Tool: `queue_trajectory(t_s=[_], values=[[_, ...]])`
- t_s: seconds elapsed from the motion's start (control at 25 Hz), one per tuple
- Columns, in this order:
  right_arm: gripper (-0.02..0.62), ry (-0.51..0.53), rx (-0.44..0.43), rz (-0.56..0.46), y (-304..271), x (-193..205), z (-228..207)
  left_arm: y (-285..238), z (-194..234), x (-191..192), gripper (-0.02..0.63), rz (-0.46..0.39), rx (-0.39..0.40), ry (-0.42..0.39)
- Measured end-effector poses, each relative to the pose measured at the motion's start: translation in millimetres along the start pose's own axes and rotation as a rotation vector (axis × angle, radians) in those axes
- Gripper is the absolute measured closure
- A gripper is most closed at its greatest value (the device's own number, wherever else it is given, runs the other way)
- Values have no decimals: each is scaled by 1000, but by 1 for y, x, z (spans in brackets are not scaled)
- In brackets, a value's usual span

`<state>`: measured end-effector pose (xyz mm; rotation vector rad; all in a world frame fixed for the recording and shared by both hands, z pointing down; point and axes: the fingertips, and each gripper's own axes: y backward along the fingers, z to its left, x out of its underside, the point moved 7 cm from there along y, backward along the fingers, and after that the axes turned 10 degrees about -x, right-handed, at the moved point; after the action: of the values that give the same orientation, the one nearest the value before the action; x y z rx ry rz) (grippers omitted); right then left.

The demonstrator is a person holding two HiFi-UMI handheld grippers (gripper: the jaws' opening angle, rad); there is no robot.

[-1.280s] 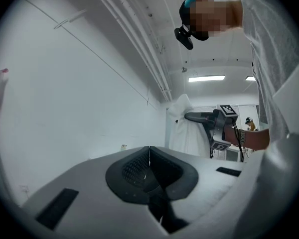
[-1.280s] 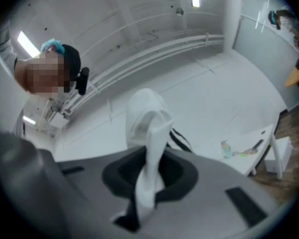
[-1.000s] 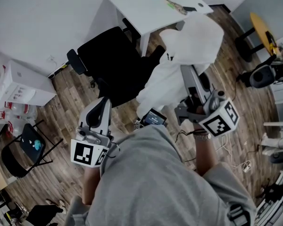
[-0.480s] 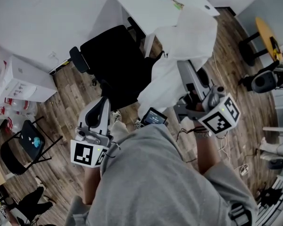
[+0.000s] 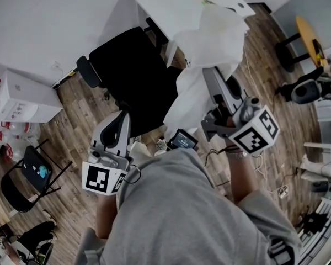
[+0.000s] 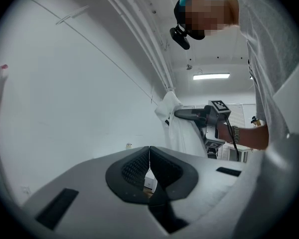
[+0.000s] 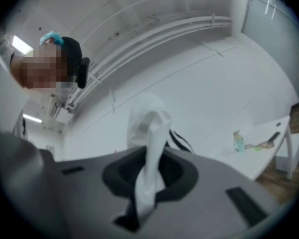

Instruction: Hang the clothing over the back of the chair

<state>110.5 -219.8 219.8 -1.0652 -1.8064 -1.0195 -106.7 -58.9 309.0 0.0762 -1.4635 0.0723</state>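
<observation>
A: What is the right gripper point(image 5: 208, 73) holding?

B: A fold of the white garment point(image 5: 212, 37). In the right gripper view the jaws are pinched on a bunched strip of it. The strip runs up between the pads and spills out past the tips.

A: So the jaws are almost closed?

B: Yes. Only the thickness of the fabric keeps the pads apart.

A: And the left gripper point(image 5: 122, 116)?

B: Its jaws are pressed together, the ribbed pads meet along one line, and there is nothing between them. It sits low on the person's left, pointing about level, well apart from the garment.

A: Where is the garment as a whole?

B: It is up in the air, hanging from the right gripper. In the head view it is a white mass just right of the black chair point(image 5: 129, 73). Its top part shows in front of the corner of the white desk point(image 5: 160, 7), and the rest trails down beside the seat. Its left edge overlaps the chair in that view, but I cannot tell whether the two touch. It is not yet laid over the chair's back.

A: How does the chair stand?

B: It is close against the desk, and in the head view it lies between the left gripper and the desk.

A: Does the left gripper view add anything?

B: It shows the right gripper off to the side, with the garment falling in a long drape from its tips.
</observation>
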Motion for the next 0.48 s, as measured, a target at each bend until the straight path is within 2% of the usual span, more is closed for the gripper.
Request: queue_trajectory(t_s=[0.48], values=[[545,27,55,73,-42,8,-8,-25,31,14,571,45,93,58]])
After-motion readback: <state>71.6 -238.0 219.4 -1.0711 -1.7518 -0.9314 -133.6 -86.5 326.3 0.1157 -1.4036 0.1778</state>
